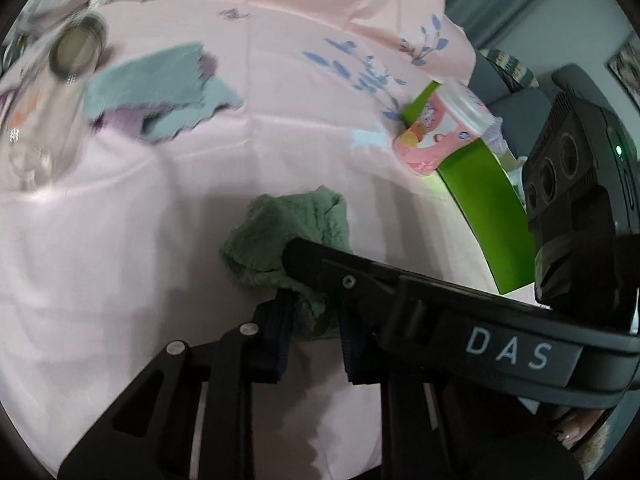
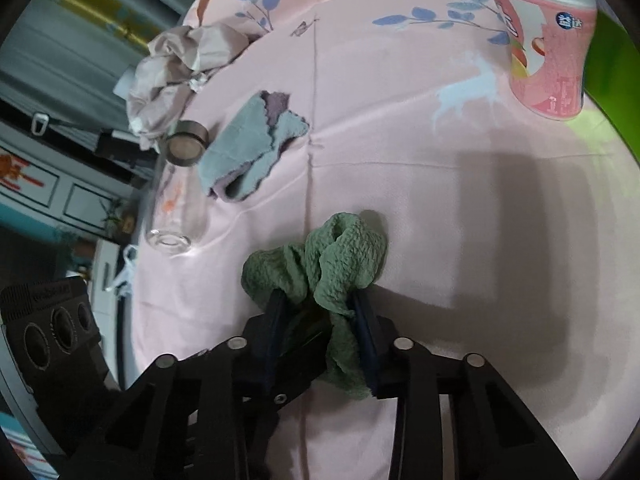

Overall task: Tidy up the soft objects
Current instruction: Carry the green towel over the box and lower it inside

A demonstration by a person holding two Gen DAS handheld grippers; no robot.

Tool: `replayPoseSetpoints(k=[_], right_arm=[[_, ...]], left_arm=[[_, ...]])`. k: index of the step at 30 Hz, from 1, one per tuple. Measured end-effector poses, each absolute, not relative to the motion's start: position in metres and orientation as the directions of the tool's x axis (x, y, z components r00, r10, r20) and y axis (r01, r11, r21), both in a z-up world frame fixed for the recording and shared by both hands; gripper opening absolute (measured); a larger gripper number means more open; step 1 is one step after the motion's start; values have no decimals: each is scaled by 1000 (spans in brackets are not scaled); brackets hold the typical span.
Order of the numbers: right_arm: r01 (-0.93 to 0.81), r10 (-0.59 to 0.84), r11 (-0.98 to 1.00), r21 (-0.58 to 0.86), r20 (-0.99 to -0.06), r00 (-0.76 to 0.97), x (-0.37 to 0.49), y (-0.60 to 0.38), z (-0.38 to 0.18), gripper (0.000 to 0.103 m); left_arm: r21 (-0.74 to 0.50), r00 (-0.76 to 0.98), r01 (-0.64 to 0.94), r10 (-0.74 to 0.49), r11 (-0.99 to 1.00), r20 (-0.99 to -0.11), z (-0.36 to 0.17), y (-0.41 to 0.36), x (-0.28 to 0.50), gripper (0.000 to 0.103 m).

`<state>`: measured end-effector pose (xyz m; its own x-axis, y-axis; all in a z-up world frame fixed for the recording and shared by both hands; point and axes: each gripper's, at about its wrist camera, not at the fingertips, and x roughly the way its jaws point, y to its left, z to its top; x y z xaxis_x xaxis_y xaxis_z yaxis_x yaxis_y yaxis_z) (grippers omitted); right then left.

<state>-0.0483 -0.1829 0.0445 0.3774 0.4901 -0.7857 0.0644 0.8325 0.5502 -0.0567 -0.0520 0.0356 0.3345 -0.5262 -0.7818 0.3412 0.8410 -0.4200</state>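
Note:
A crumpled green cloth [image 1: 280, 236] hangs above the pink bedsheet [image 1: 160, 260], bunched between both grippers. My left gripper [image 1: 316, 312] is shut on its lower edge. My right gripper [image 2: 320, 304] is shut on the same green cloth [image 2: 344, 256] from the other side; its finger crosses the left wrist view over the cloth. A folded teal and purple cloth [image 1: 160, 84] lies flat further off, also in the right wrist view [image 2: 248, 148].
A clear glass bottle with a metal cap [image 2: 180, 188] lies beside the folded cloth. A pink canister [image 2: 548, 48] leans on a green box [image 1: 488, 208]. A crumpled beige fabric [image 2: 180, 68] sits at the bed's edge.

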Motion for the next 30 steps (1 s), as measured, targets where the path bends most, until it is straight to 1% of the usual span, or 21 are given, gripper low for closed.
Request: replayPoseSetpoints(k=[3, 7, 14, 19, 22, 25, 28, 30], right_arm=[[58, 488, 825, 562, -760, 429, -51, -194, 60, 35], [46, 477, 807, 589, -695, 538, -56, -221, 96, 36], [44, 362, 831, 555, -599, 715, -66, -281, 172, 36], [71, 294, 817, 573, -519, 803, -69, -330, 203, 36], [116, 232, 824, 554, -518, 823, -70, -357, 214, 36], [144, 179, 821, 552, -490, 853, -73, -379, 218, 36], [175, 178, 784, 595, -486, 855, -70, -401, 202, 36], [218, 163, 759, 614, -503, 849, -69, -414, 188, 36]], left_arm=[[-372, 372, 405, -523, 835, -767, 56, -70, -55, 17], [-313, 437, 502, -549, 806, -712, 98, -99, -56, 17], [-253, 495, 632, -632, 733, -596, 162, -158, -49, 17], [-196, 506, 698, -668, 688, -545, 191, -206, -41, 17], [-194, 489, 721, -687, 665, -538, 195, -236, -35, 17], [-187, 481, 738, -699, 649, -530, 193, -262, -31, 17], [-183, 445, 749, -688, 637, -574, 181, -288, -21, 18], [-177, 428, 752, -675, 635, -601, 171, -299, -17, 18]])
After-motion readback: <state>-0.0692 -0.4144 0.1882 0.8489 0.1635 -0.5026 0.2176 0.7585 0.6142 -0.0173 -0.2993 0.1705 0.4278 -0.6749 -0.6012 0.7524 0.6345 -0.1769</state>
